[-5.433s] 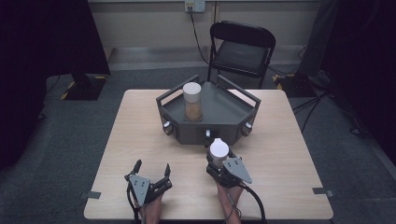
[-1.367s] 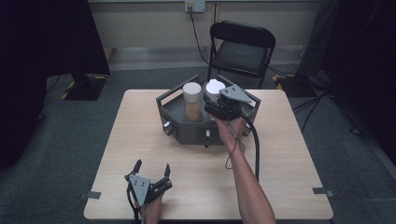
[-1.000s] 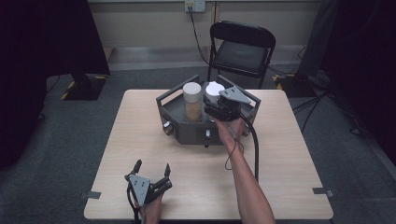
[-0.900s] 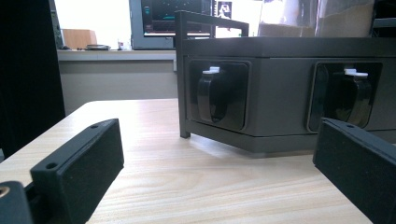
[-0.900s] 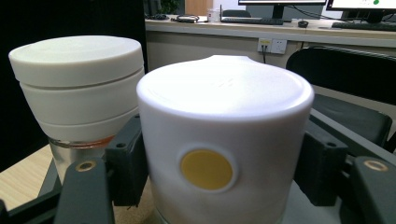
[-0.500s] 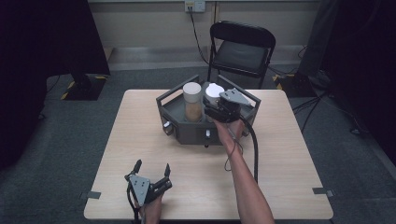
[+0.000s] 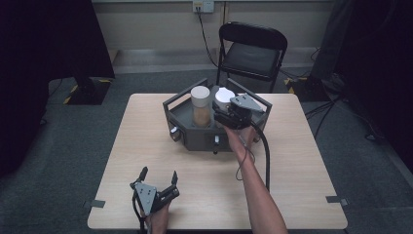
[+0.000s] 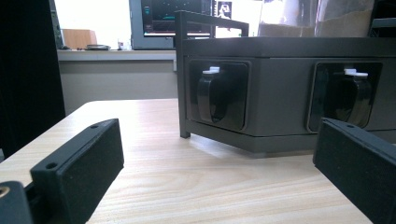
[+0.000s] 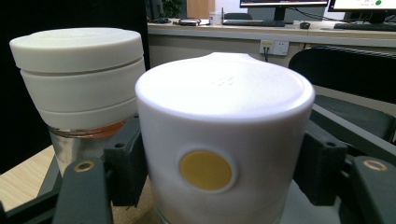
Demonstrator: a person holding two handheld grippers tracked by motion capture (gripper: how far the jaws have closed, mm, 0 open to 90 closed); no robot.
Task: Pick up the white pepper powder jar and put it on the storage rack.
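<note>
Sitting between right gripper fingers: white jar.

Tall jar just beside canister

A black folding chair stands beyond the wooden table at twelve o'clock, facing it. Behind the chair, a wall socket sits on the pale wall with a cable dropping from it. At ten o'clock a dark curtain hangs over a yellow-striped stand base on grey carpet.
</note>
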